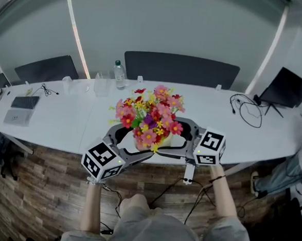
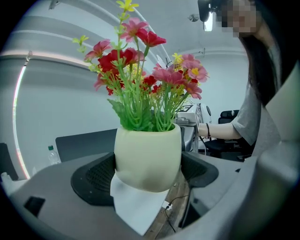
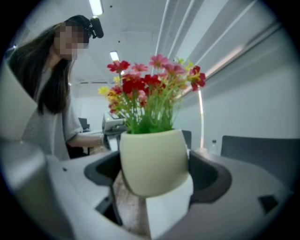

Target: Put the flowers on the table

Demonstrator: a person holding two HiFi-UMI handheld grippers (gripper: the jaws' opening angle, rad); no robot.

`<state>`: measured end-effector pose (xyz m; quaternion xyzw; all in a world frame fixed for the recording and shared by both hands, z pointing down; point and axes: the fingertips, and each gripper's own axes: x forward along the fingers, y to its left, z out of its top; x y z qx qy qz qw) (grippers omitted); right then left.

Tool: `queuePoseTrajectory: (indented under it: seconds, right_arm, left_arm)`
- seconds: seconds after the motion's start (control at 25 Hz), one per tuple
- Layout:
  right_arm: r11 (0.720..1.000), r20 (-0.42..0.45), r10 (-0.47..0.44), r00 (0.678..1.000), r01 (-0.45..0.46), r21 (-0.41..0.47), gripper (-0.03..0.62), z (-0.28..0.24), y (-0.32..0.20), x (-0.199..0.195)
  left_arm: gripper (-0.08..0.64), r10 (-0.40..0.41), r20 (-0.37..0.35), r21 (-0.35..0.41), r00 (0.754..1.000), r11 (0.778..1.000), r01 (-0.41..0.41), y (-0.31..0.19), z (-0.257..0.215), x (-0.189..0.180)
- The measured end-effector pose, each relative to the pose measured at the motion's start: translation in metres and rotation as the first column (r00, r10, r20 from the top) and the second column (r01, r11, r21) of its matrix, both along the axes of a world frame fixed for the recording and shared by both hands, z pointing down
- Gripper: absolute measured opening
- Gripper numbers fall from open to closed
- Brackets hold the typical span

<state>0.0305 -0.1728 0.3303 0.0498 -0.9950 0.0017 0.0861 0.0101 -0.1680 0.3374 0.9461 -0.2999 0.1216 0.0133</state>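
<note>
While we hold both grippers up at the near edge of the table (image 1: 63, 121), each one grips the same pot (image 2: 147, 147). The left gripper (image 2: 146, 176) presses its two dark pads against the pot's rounded sides; the right gripper (image 3: 155, 177) clamps it the same way from the opposite side; neither pair of jaws leaves a gap to the pot.

The pot is pale cream and upright, caught between both sets of jaws at once. The flowers (image 1: 150, 117) rise from its mouth, pink, red and yellow on green stems, spreading well above the jaws.

Beneath the jaws of each gripper we see a wedge of white table edge and the wooden floor (image 1: 38, 181) showing under the pot's base; the base looks lifted rather than resting, though we cannot tell this for sure.

Past the pot, in the left gripper view, our right forearm (image 2: 220, 131) reaches in towards the jaws.

Beyond the left gripper, further across the table, stands a bottle (image 1: 118, 74). Beyond the right gripper and off to its right lie a looped cable (image 1: 247, 111) and a dark laptop (image 1: 286, 88). Straight ahead of both grippers, past the far edge of the table, sits a dark chair (image 1: 180, 69).
</note>
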Motion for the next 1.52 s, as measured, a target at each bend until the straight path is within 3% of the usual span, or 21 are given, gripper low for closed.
queuePoseTrajectory:
  seconds: [0.88,1.52]
  right_arm:
    - [0.996,0.004,-0.042,0.999,0.042,-0.076,0.441,0.062,-0.079,-0.053]
    - [0.993,-0.018,-0.07,0.997,0.068,-0.099,0.44,0.121,-0.122,-0.073]
  left_arm:
    - [0.436,-0.047,-0.016,-0.065,0.999,0.997,0.045,-0.078,0.062,-0.053]
    - [0.436,-0.074,0.016,-0.113,0.997,0.991,0.075,-0.12,0.121,-0.072]
